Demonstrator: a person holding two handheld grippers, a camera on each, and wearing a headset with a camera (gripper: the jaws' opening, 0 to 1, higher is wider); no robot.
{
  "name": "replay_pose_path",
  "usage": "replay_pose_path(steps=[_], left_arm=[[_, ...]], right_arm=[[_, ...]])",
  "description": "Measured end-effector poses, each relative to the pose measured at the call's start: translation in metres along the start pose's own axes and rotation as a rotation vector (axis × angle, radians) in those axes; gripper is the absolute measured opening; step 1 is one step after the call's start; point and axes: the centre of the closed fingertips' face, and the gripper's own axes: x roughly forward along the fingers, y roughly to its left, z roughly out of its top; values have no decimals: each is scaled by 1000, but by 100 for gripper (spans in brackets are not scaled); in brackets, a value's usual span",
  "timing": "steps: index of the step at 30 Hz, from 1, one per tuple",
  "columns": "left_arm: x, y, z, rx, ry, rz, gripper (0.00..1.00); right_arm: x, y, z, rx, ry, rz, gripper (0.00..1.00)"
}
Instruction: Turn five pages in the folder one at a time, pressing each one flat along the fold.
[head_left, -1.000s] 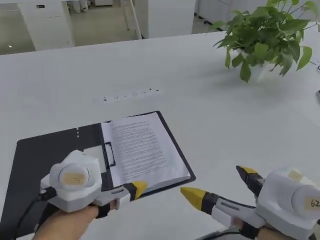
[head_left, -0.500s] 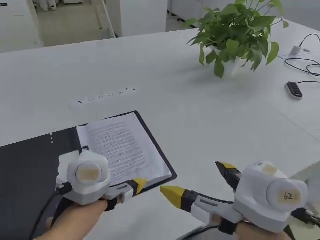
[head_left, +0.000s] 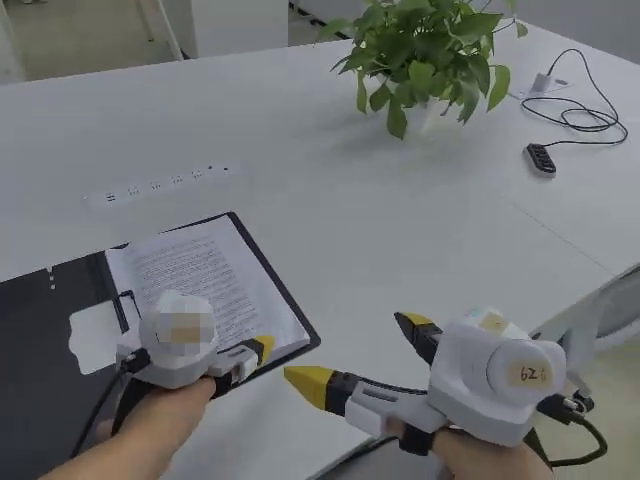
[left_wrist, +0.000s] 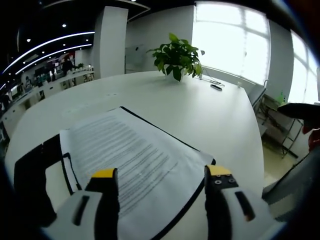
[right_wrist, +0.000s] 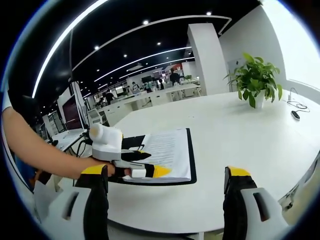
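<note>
1. The folder (head_left: 40, 330) lies open on the table (head_left: 400, 220) at your near left, with a printed page (head_left: 200, 275) on its right half.
2. Your left gripper (left_wrist: 161, 172) is at the page's near right corner, jaws wide, gripping nothing.
3. Your right gripper (head_left: 356, 350) is over bare table just right of the folder, jaws wide and empty.
4. A plant (head_left: 425, 45) stands well beyond.

Left gripper (left_wrist: 161, 172) and right gripper (head_left: 358, 352) cased in rounded white shells, jaws finished in black with yellow tips, black cable (head_left: 102, 402) trailed from each, label (head_left: 530, 375) marked "62" stuck on the right one.
</note>
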Motion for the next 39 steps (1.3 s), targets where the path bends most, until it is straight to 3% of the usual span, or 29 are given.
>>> replay_pose_path(steps=[8,18,33,36,39], left_arm=[[16,-6,-10,1,34,16,63],[21,-5,-19,91,56,53,55],[21,-3,-20,90,13,50,44],[19,-2,-21,103,2,56,33],[18,0,-21,99,-1,63,28]], right_arm=[[1,-3,-1,3,9,-12,96],[2,-7,-4,11,17,-23,96],[10,-10,-4,4,34,-13,94],[12,-11,-3,0,39,-12,94],[16,-12,-2,-2,41,-6,94]])
